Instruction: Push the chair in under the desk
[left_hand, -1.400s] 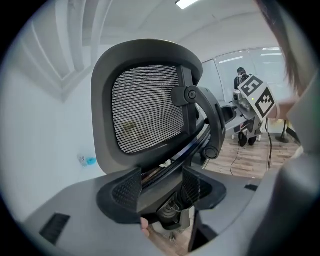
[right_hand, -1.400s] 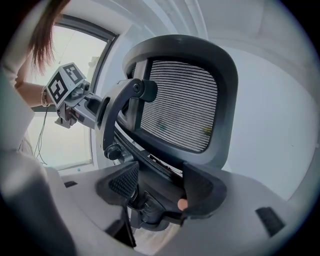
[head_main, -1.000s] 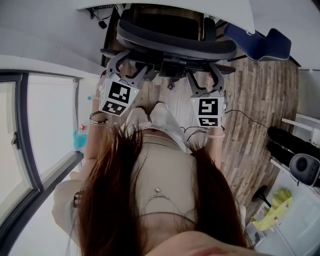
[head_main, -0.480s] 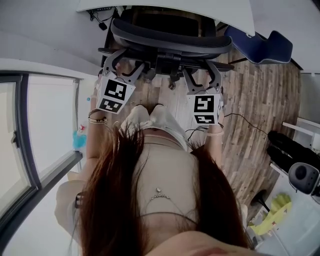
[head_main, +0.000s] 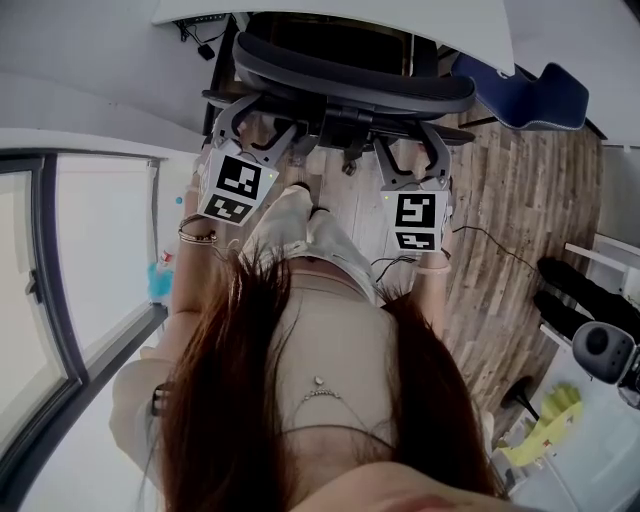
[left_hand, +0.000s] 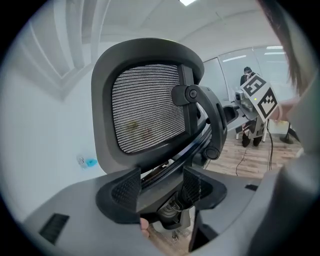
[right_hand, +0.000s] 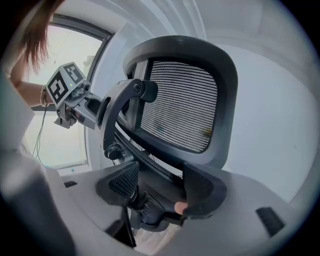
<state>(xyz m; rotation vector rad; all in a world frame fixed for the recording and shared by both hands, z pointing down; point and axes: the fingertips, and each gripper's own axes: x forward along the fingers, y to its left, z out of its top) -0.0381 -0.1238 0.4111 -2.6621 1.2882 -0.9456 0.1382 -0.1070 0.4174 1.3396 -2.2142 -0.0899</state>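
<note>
we see the left claw (left_hand: 161, 186) and right claw (right_hand: 160, 187), each with jaws apart, straddling the lower frame of the chair (head_main: 350, 85), which seems partly under the bench (head_main: 470, 20).

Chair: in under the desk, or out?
Mostly in. The chair has its seat beneath the desk top; only its backrest stands outside the desk's edge.

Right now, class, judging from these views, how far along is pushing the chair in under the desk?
Done: the seat front of the chair looks tucked beneath the desk. In hand: the left tool and right tool sit at the lower frame of the backrest, jaws apart with the frame between them. Left: the backrest stands clear of the desk edge, so some pushing probably remains.
</note>
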